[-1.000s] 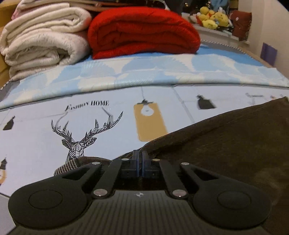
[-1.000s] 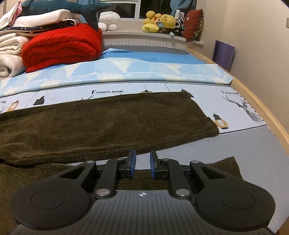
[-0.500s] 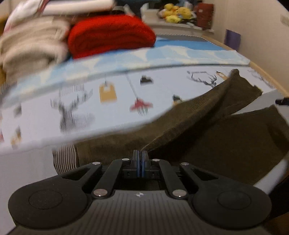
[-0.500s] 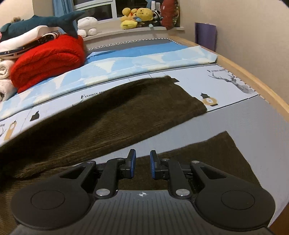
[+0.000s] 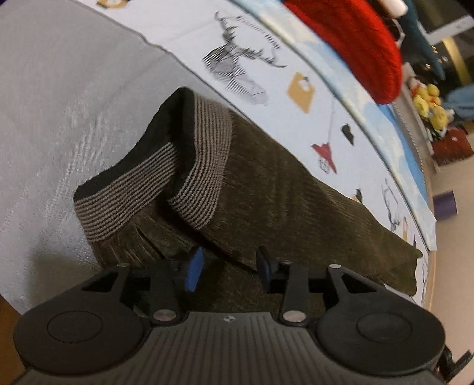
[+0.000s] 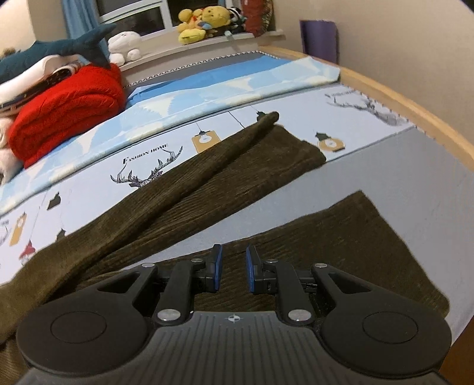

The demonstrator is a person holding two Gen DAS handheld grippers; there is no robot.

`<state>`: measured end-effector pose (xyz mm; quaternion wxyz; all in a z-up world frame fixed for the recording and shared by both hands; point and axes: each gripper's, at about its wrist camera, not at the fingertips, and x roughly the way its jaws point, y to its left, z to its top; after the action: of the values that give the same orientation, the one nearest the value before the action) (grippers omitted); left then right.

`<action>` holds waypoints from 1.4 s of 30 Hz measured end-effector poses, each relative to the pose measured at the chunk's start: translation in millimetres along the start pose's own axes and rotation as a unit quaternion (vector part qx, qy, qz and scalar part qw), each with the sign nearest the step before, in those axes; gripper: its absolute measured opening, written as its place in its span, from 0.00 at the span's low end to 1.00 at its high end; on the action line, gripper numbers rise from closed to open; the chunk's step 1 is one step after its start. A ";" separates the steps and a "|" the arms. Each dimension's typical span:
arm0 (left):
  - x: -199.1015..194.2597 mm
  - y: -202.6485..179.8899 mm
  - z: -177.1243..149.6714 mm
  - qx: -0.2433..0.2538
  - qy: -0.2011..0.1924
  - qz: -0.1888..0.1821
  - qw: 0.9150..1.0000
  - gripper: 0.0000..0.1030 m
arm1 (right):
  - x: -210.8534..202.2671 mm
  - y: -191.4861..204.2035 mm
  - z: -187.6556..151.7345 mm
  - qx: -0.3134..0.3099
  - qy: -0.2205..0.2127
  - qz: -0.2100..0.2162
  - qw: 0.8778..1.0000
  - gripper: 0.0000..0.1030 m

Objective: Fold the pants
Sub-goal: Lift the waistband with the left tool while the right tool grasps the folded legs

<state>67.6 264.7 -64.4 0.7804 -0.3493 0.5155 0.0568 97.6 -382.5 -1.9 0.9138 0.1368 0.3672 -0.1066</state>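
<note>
Dark olive corduroy pants (image 5: 281, 183) lie on the bed, the striped ribbed waistband (image 5: 204, 165) doubled over on itself at the left. My left gripper (image 5: 229, 266) hovers low over the folded edge with its jaws opening; a ridge of fabric lies between the fingers, and the pads do not press it. In the right wrist view the far leg (image 6: 207, 183) runs diagonally with a long fold lying on it, and the near leg (image 6: 340, 237) is flat. My right gripper (image 6: 234, 268) sits over the near leg, narrowly open, gripping nothing.
A folded red blanket (image 6: 65, 109) and pale blankets are stacked at the bed's far left, a shark plush (image 6: 59, 50) on top. Plush toys (image 6: 201, 26) line the window sill. The wooden bed edge (image 6: 414, 112) curves along the right, a purple object (image 6: 318, 38) beyond it.
My left gripper swung across the bed with the pants fabric, rolled over, and its shut jaws have parted, letting go. A long fold now lies on the far leg. The right gripper turned slightly.
</note>
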 end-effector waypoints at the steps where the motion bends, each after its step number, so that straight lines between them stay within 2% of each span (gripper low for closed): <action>1: 2.8 -1.4 1.0 -0.002 -0.001 0.009 1.000 0.52 | 0.8 -0.7 0.5 0.006 0.002 0.004 1.000 0.17; 6: 12.9 -3.4 14.1 -0.024 -0.012 0.020 0.999 0.64 | 5.6 -3.6 5.1 0.045 0.005 0.037 0.998 0.17; 9: 19.8 -6.1 21.2 -0.036 -0.009 0.035 0.999 0.64 | 11.0 -2.0 9.8 0.062 0.003 0.065 0.996 0.18; 12: 24.6 -7.6 24.4 -0.041 -0.007 0.032 0.999 0.63 | 20.7 5.0 15.6 0.073 0.004 0.083 0.994 0.25; 13: 24.3 -9.1 24.7 -0.038 -0.009 0.034 0.999 0.58 | 25.0 7.9 17.5 0.078 0.006 0.088 0.993 0.27; 14: 22.6 -10.9 25.0 -0.032 -0.018 0.044 0.998 0.47 | 29.6 10.2 19.5 0.083 0.008 0.092 0.992 0.27; 15: 20.5 -13.1 25.7 -0.022 -0.030 0.064 0.997 0.20 | 34.1 12.6 21.4 0.089 0.010 0.097 0.991 0.27; 16: 16.1 -14.1 26.6 -0.013 -0.049 0.081 0.995 0.20 | 40.0 15.5 23.8 0.096 0.013 0.101 0.990 0.27; 18: 1.0 -17.0 28.1 -0.014 -0.100 0.076 0.992 0.16 | 52.7 21.6 28.6 0.107 0.017 0.104 0.989 0.27; 20: -9.3 -27.6 27.9 0.015 -0.140 0.084 0.986 0.16 | 66.3 27.8 32.6 0.116 0.022 0.105 0.987 0.27; 22: -11.6 -36.1 27.9 0.036 -0.155 0.092 0.983 0.16 | 82.4 34.2 36.5 0.126 0.029 0.106 0.986 0.27; 24: -7.5 -36.7 29.5 0.033 -0.146 0.097 0.984 0.17 | 97.9 39.3 38.1 0.137 0.037 0.107 0.984 0.28; 27: 1.6 -26.4 33.8 -0.004 -0.112 0.083 0.990 0.20 | 127.2 46.1 37.6 0.162 0.060 0.113 0.979 0.32; 29: 6.8 -16.9 36.2 -0.033 -0.090 0.069 0.993 0.30 | 146.0 51.6 37.8 0.176 0.076 0.119 0.974 0.33; 31: 9.3 -9.3 38.1 -0.052 -0.071 0.051 0.995 0.51 | 161.2 57.0 37.4 0.180 0.087 0.120 0.972 0.33; 33: 14.7 -7.0 39.8 -0.059 -0.052 0.040 0.996 0.55 | 173.7 60.5 37.0 0.189 0.095 0.119 0.970 0.34; 36: 18.6 -10.4 40.7 -0.049 -0.051 0.058 0.996 0.51 | 192.2 62.3 35.1 0.213 0.107 0.121 0.964 0.34; 38: 19.9 -14.1 41.7 -0.038 -0.056 0.068 0.995 0.32 | 197.9 61.2 36.6 0.221 0.100 0.127 0.962 0.34; 39: 20.4 -15.4 41.6 -0.034 -0.057 0.072 0.995 0.29 | 199.6 62.1 38.4 0.217 0.094 0.131 0.963 0.34; 40: 20.7 -17.4 40.9 -0.027 -0.059 0.076 0.995 0.25 | 200.4 63.8 40.1 0.208 0.089 0.131 0.965 0.27; 42: 20.0 -23.0 39.3 -0.009 -0.064 0.083 0.994 0.22 | 198.8 65.6 43.0 0.189 0.074 0.125 0.971 0.03</action>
<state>117.2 265.7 -61.3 0.8013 -0.3079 0.4910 0.1487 285.3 -353.7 -100.0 0.8476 0.3595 0.3872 -0.0488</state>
